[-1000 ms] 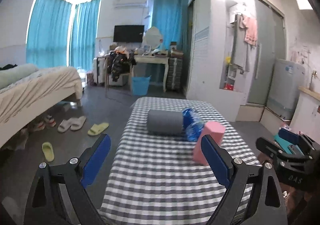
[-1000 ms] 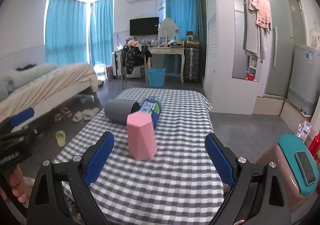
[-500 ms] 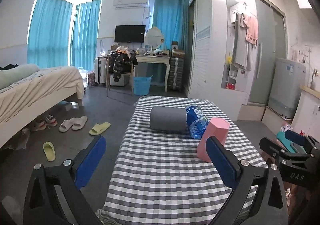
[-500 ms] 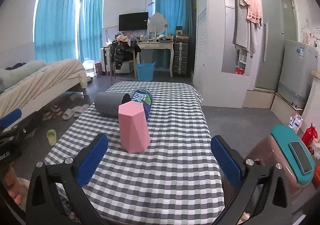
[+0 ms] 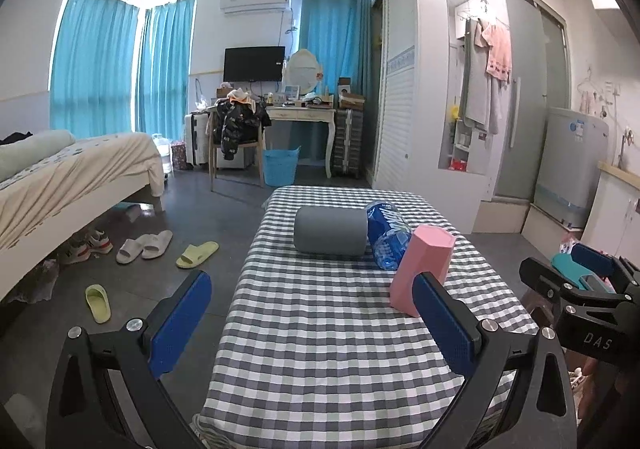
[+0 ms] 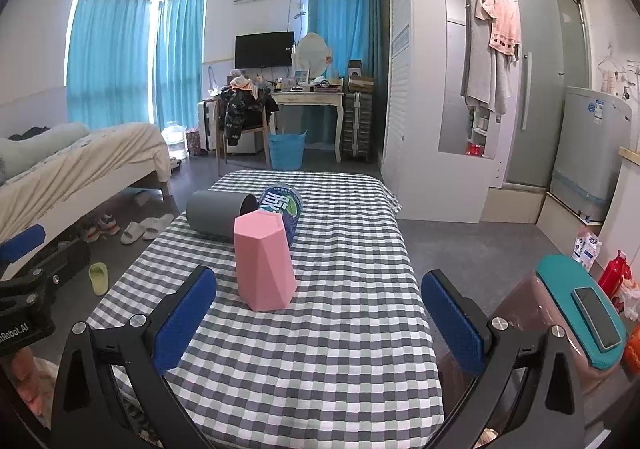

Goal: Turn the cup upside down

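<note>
While both tools gape empty, the pink cup (image 6: 264,261) stands ahead of the right tool (image 6: 318,319).

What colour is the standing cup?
Pink cup, clearest in the right wrist view.

My left wrist camera looked from the near left edge of the checked table (image 5: 312,329) down its length; my right one faced likewise from the near right end. Both shared the pink cup (image 6: 262,261) (and far desk (image 6: 308,97)).
</note>
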`<state>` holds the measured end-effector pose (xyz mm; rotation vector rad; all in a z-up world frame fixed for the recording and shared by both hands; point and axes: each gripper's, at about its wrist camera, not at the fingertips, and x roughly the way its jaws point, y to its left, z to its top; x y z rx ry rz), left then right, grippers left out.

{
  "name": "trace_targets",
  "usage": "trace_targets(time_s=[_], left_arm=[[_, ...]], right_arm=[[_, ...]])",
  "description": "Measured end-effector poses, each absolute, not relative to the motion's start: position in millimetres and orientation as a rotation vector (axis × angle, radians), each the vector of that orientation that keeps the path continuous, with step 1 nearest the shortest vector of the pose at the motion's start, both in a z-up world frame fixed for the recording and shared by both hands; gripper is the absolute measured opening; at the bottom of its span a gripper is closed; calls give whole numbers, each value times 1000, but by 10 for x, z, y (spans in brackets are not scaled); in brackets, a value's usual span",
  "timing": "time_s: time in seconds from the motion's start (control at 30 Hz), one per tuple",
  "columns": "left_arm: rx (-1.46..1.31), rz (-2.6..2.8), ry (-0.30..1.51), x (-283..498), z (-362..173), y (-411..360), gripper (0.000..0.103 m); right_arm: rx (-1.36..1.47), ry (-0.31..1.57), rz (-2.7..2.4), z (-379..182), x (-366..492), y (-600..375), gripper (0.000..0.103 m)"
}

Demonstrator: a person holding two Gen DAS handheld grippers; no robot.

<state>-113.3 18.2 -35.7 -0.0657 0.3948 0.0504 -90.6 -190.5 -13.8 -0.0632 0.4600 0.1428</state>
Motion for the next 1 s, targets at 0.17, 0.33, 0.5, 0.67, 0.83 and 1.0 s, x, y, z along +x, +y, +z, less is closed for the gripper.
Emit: trace_targets(time_s=[0.17, 0.33, 0.5, 0.67, 0.83, 1.0], left_arm=[[-65, 48, 394, -1127, -367, 178, 103], [-66, 50, 394, -1126, -377, 179, 103], [-69, 41, 391, -1124, -375, 174, 103], [-69, 42, 392, -1125, -379, 186, 103], [-70, 43, 392, -1125, -380, 186, 103], [-71, 55, 393, -1129, -389, 211, 103]], right_arm=[[-68, 457, 141, -138, -903, -1906, 103], [-70, 460, 141, -139, -905, -1900, 103], [-79, 461, 146, -141, -910, -1876, 103], [-88, 459, 149, -151, -921, -1846, 103], [-91, 461, 150, -154, -925, -1824, 103], [-91, 461, 150, -154, -928, -1826, 103]])
